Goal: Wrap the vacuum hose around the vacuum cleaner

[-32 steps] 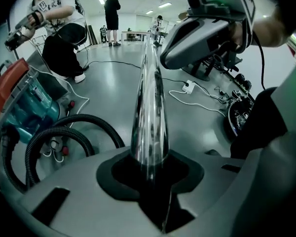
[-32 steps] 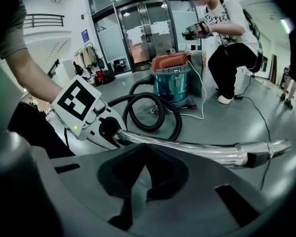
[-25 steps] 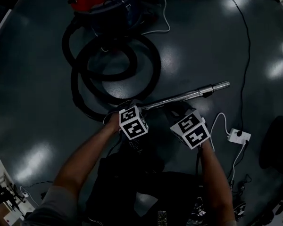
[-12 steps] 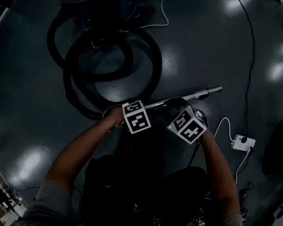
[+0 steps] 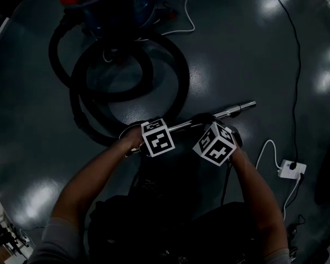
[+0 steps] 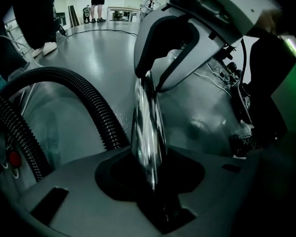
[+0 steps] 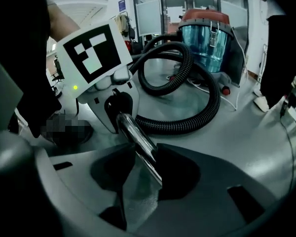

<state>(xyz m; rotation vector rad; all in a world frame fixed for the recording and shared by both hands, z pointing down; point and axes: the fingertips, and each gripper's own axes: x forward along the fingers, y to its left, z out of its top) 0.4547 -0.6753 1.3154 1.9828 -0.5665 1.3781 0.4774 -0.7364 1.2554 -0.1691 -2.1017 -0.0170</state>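
The red and blue vacuum cleaner [image 5: 107, 4] [image 7: 207, 31] stands at the upper left. Its black ribbed hose [image 5: 176, 70] [image 6: 89, 102] [image 7: 207, 102] lies in loops on the grey floor. A chrome wand [image 5: 231, 111] lies low, pointing up and right. My left gripper [image 5: 151, 130] [image 6: 150, 181] is shut on the wand [image 6: 147, 132] near its hose end. My right gripper [image 5: 209, 120] [image 7: 138, 181] sits further along. Its jaws have just been opening, and the wand [image 7: 138, 139] rests between them against one jaw, with a gap on the other side.
A white cord [image 5: 187, 15] runs from the vacuum cleaner. A white plug box [image 5: 292, 169] with its cable lies at the right, and a black cable [image 5: 294, 65] crosses the floor above it. People stand far off [image 6: 97, 1].
Both grippers have sunk toward the floor with the wand. The vacuum cleaner and hose have drifted up and left in the head view.
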